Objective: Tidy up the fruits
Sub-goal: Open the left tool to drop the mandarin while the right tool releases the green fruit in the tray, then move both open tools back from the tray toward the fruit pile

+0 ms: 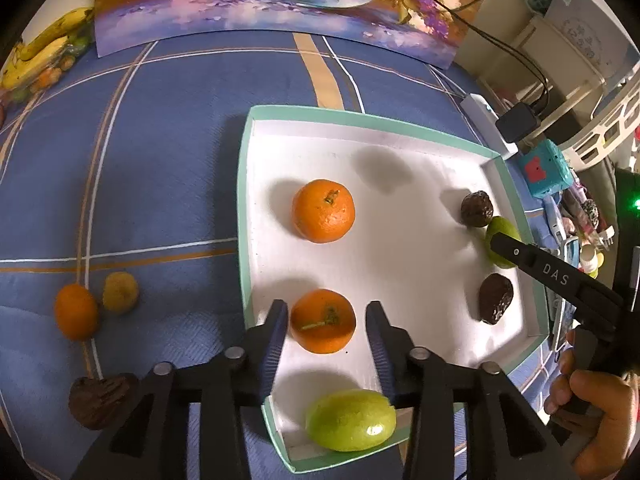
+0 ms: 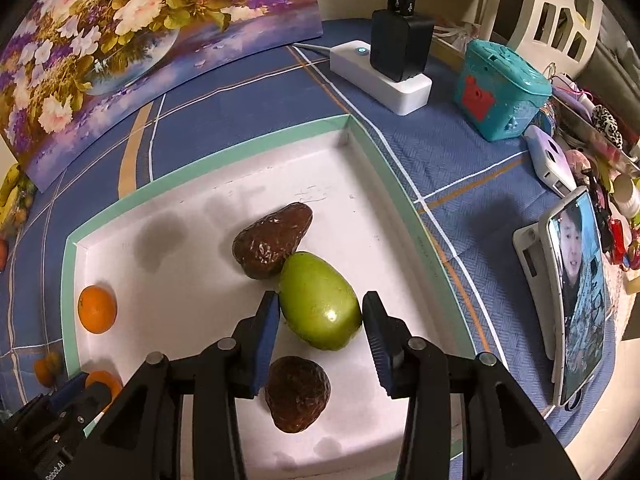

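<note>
left gripper [image 1: 326, 322] at bottom centre of the left wrist view, jaws parted around an orange [image 1: 322, 321] resting on the white tray floor; a clear gap shows on the right side, the left pad sits close to the peel, so the fruit is released, not squeezed. tray [image 1: 280, 114] has a mint-green rim and sits on a blue checked cloth [image 1: 160, 140]. second orange [image 1: 323, 211] above it at frame centre. green fruit [image 1: 350, 420] below, near the tray's bottom edge. two dark wrinkled fruits [image 1: 495, 298] on the right side of the tray. outside the tray at lower left: a small orange fruit [image 1: 75, 311], a yellowish one [image 1: 120, 292] beside it, a dark one [image 1: 100, 400] lower down.

right gripper [image 2: 320, 316] in the right wrist view, lower centre, pads pressed against both sides of a green fruit [image 2: 318, 300], grasping it. that fruit touches a dark fruit [image 2: 272, 240] above it. phone [image 2: 576, 296] propped at right edge.
</note>
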Tool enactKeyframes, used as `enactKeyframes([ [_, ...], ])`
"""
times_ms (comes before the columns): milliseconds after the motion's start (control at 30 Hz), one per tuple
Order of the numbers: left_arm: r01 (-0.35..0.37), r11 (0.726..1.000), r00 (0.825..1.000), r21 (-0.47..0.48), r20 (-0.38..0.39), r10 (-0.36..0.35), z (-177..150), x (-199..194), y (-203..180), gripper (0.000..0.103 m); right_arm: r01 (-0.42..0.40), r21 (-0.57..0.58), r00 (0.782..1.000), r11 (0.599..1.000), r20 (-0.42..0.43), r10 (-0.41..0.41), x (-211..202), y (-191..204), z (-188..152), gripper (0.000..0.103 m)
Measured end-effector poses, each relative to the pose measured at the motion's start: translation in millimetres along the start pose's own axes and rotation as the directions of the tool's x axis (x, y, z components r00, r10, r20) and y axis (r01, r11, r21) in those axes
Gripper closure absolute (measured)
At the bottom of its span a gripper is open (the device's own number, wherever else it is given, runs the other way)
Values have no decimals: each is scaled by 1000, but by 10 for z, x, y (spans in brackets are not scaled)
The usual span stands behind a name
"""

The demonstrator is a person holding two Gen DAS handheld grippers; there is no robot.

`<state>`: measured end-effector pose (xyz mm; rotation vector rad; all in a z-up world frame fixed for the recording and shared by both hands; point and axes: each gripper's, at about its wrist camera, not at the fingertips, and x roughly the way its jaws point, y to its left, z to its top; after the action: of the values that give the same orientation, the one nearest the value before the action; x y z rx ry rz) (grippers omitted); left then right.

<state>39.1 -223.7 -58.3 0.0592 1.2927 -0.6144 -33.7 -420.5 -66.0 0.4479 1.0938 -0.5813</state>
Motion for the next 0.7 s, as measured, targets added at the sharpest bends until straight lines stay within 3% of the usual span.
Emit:
enactKeyframes([
  [133,5,1000,1000,-9,13,-4,28,-130,19,57,13,14,1000,1000,25,-13,-74,-45,15,53],
  [400,12,999,998,-39,69,-9,100,-436,95,57,9,-9,996,1000,85,-8,-343,34,50,52],
  [700,-6,993,992,-117,125,21,141,-718,389,57,-41,-72,995,997,89,48,-547,278,-39,52],
])
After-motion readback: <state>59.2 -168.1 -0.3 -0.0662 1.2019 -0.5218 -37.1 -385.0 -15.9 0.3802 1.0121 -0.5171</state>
